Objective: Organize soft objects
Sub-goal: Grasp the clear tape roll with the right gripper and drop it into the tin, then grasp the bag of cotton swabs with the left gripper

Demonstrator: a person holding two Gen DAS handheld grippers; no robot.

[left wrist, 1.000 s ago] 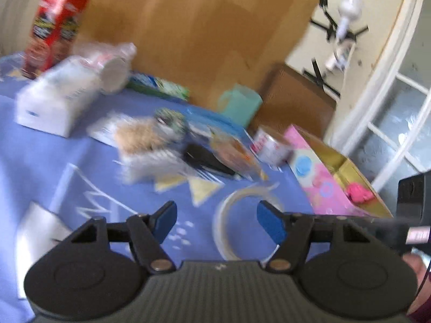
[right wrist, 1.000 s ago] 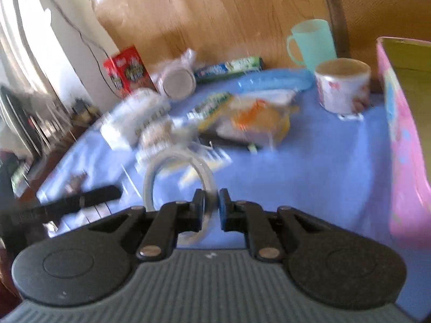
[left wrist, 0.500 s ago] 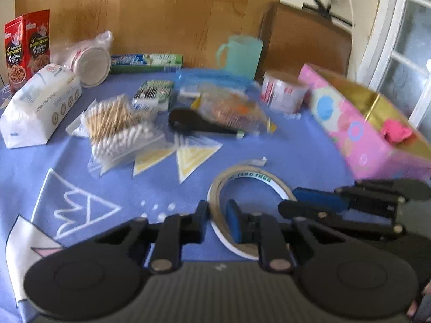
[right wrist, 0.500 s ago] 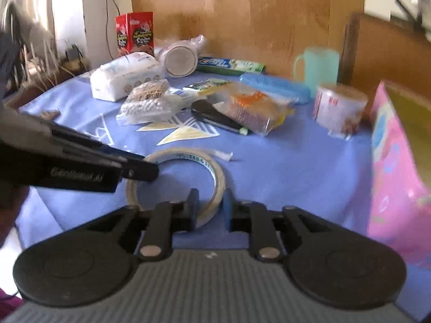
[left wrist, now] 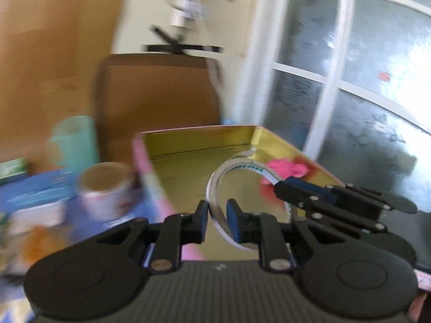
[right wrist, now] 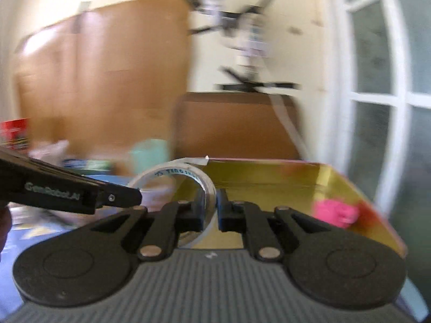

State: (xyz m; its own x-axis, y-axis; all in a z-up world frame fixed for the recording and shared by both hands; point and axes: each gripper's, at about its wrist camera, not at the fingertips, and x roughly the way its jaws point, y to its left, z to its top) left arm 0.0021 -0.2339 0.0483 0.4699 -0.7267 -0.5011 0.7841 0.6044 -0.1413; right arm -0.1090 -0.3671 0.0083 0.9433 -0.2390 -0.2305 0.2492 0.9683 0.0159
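Both my tools, the left tool point(left wrist: 217, 211) and the right tool point(right wrist: 209, 206), are now gripping the tape roll point(left wrist: 223, 188) that was lying on the tabletop, and I am carrying it over the open pink box point(left wrist: 188, 142), so it seems nearly stored.

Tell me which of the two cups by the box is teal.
The plain teal mug farther back; the nearer white cup, beside the pink box, has a printed pattern.

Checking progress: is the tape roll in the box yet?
Not yet: tape roll hangs above the box, clamped by both grippers.
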